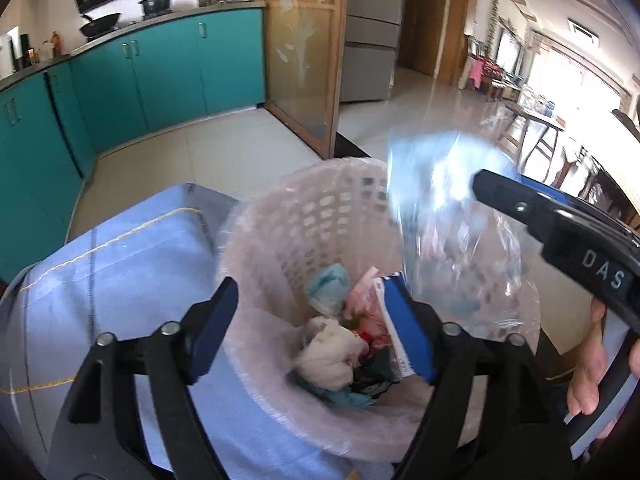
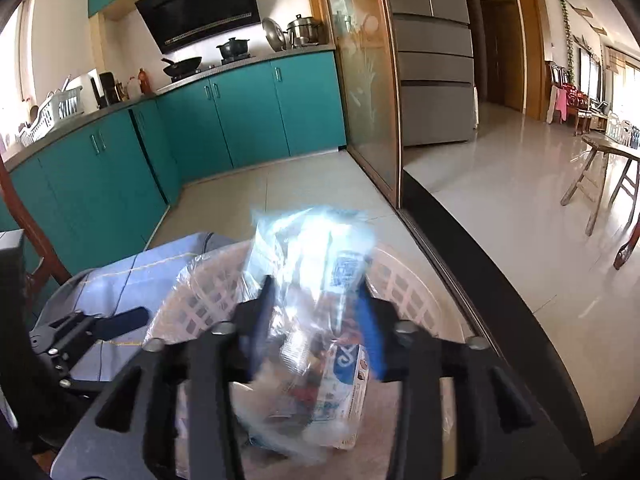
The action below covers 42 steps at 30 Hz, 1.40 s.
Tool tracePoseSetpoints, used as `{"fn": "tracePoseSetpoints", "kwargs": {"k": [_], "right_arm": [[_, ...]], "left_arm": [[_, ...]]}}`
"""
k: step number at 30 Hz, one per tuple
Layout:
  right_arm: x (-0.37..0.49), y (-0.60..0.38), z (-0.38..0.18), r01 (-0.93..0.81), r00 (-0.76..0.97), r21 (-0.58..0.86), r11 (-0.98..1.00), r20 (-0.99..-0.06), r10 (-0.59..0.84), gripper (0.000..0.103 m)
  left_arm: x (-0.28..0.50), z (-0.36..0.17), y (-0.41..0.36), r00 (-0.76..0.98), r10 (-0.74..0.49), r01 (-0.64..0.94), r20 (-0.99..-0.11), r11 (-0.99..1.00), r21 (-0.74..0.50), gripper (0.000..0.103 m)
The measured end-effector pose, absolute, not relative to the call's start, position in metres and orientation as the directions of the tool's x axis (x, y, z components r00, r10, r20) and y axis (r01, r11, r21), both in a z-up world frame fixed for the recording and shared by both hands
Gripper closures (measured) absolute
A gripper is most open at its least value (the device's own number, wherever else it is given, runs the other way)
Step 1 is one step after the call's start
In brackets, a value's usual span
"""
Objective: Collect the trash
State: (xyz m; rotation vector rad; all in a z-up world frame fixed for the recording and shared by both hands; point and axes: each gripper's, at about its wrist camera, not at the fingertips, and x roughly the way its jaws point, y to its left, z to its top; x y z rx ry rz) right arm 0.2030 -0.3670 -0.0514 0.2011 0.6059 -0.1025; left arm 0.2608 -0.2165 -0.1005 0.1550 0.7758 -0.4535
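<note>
Blue-padded left gripper (image 1: 316, 332) nearest, jaws spread and empty over lined trash basket (image 1: 280, 216). Right gripper (image 2: 316, 316), jaws pinching clear plastic bag (image 2: 316, 280), poised above basket. Risk: slick, crumpled film slipping or snagging liner. Basket's existing trash visible only from left wrist; bag's printed label only from right.

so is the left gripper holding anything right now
No, the left gripper is open with nothing between its fingers, hovering over the lined basket, while the right gripper holds the clear plastic bag.
</note>
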Motion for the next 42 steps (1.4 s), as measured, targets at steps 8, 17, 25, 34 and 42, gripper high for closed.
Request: {"fn": "tracePoseSetpoints", "kwargs": {"k": [8, 17, 25, 34, 42], "right_arm": [[0.193, -0.366, -0.044, 0.154, 0.851, 0.188, 0.97, -0.524, -0.033, 0.029], [0.14, -0.338, -0.04, 0.243, 0.876, 0.044, 0.969, -0.439, -0.2, 0.011], [0.067, -0.286, -0.023, 0.228, 0.878, -0.063, 0.972, -0.419, -0.233, 0.003], [0.009, -0.256, 0.014, 0.226, 0.899, -0.112, 0.968, -0.358, -0.251, 0.003], [-0.017, -0.223, 0.027, 0.163, 0.926, -0.159, 0.974, -0.315, -0.206, 0.003]], "left_arm": [[0.247, -0.08, -0.163, 0.698, -0.27, 0.33, -0.663, 0.943, -0.037, 0.013], [0.181, -0.053, -0.109, 0.794, -0.177, 0.228, -0.582, 0.974, 0.014, 0.003], [0.115, -0.028, -0.085, 0.83, -0.174, 0.216, -0.53, 0.976, 0.018, 0.003], [0.039, 0.01, -0.055, 0.885, -0.126, 0.157, -0.448, 0.987, 0.032, 0.003], [-0.002, 0.022, -0.034, 0.901, -0.1, 0.119, -0.423, 0.993, 0.02, 0.003]]}}
